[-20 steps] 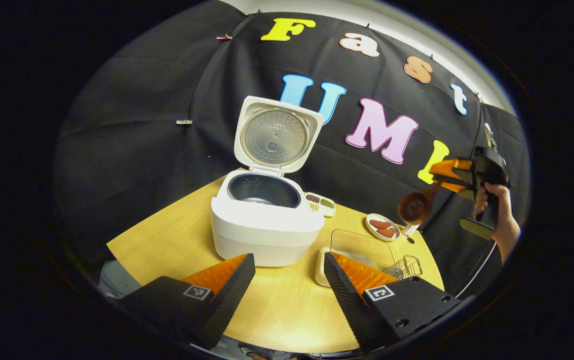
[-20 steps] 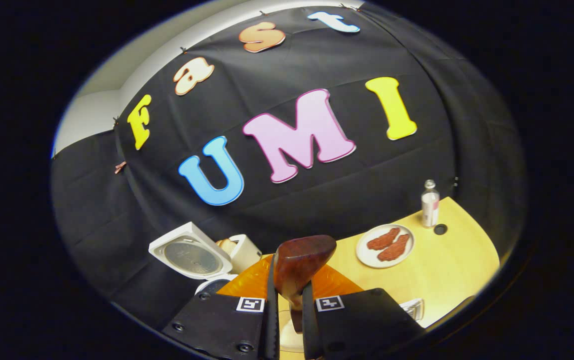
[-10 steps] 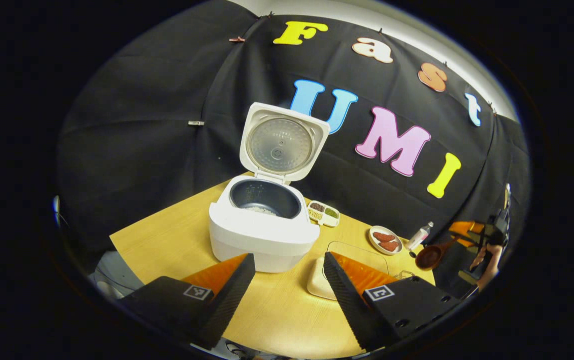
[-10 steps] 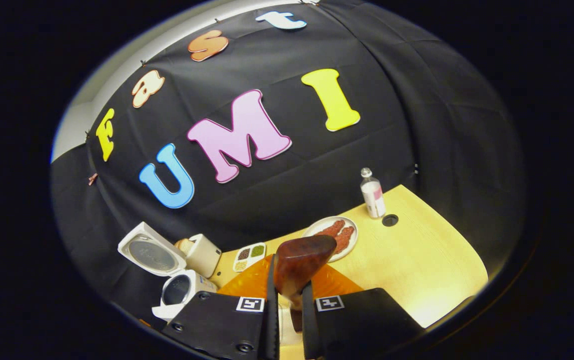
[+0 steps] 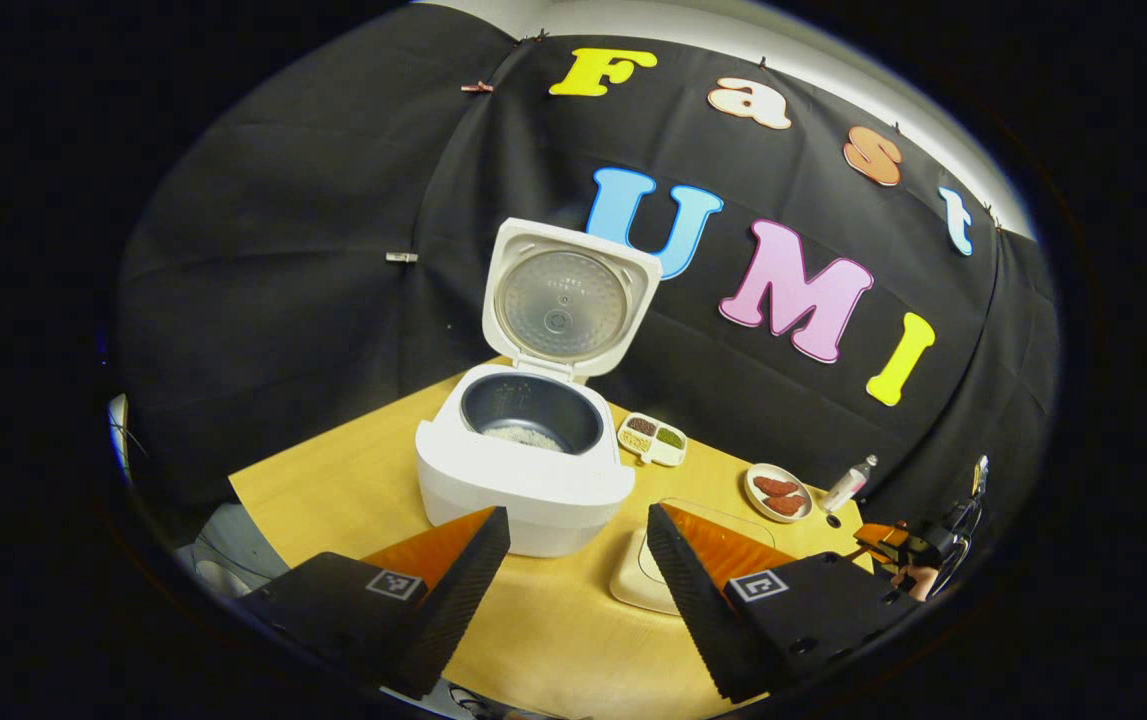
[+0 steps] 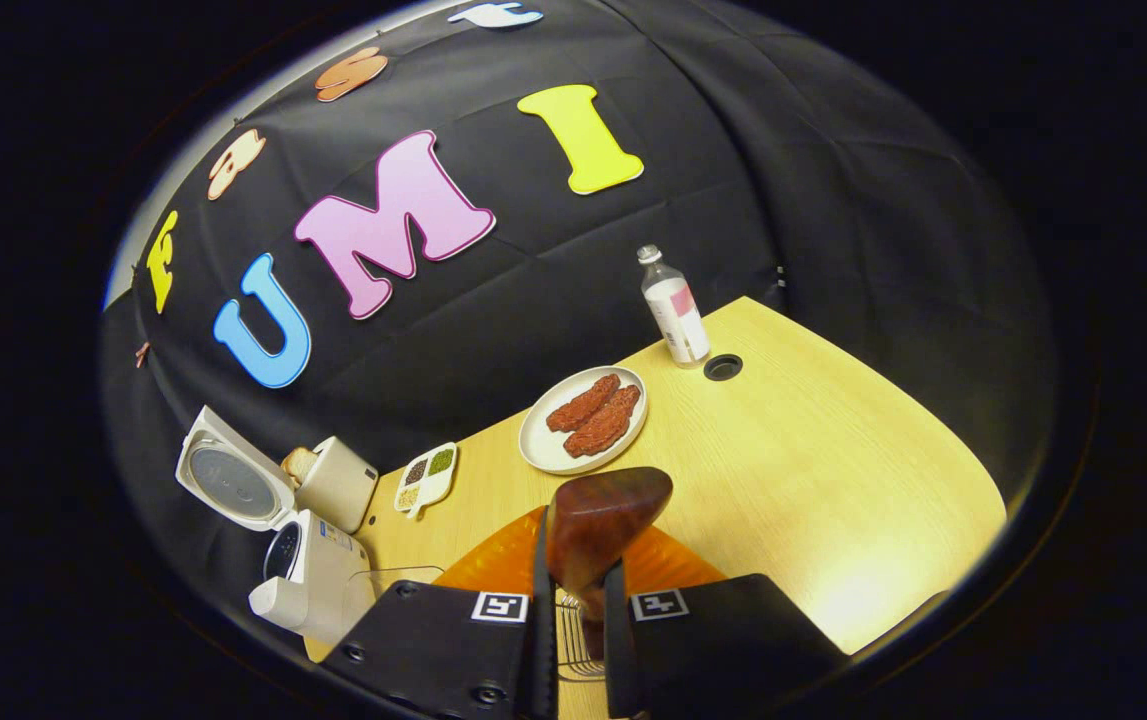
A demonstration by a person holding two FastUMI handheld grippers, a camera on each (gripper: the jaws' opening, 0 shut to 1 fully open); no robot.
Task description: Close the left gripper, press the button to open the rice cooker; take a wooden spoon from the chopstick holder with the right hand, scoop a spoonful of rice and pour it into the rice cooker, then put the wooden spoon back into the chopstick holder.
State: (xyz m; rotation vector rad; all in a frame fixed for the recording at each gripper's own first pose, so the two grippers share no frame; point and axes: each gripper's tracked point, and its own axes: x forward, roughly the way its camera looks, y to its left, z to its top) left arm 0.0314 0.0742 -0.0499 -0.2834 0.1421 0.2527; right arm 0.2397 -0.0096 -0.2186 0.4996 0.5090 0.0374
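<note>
The white rice cooker (image 5: 523, 480) stands open on the wooden table, lid (image 5: 565, 303) upright, with white rice in its dark pot (image 5: 531, 418). My left gripper (image 5: 578, 522) hovers in front of it, open and holding nothing. In the right gripper view, my right gripper (image 6: 578, 575) is shut on the handle of the wooden spoon (image 6: 605, 512), whose bowl sticks up past the fingertips. Wires of the chopstick holder (image 6: 569, 632) show just below, between the fingers. In the left gripper view, the right gripper (image 5: 898, 545) sits low at the table's far right edge.
A cream tray with a clear box (image 5: 638, 575) lies right of the cooker. Behind are a divided dish of grains (image 5: 651, 438), a plate of red pieces (image 6: 583, 420), a bottle (image 6: 675, 310) and a hole in the table (image 6: 723, 367). A cream box (image 6: 338, 482) stands behind the cooker.
My right gripper has come down with the spoon from high up to just above the table's right side. The left gripper has stayed open and drawn back slightly.
</note>
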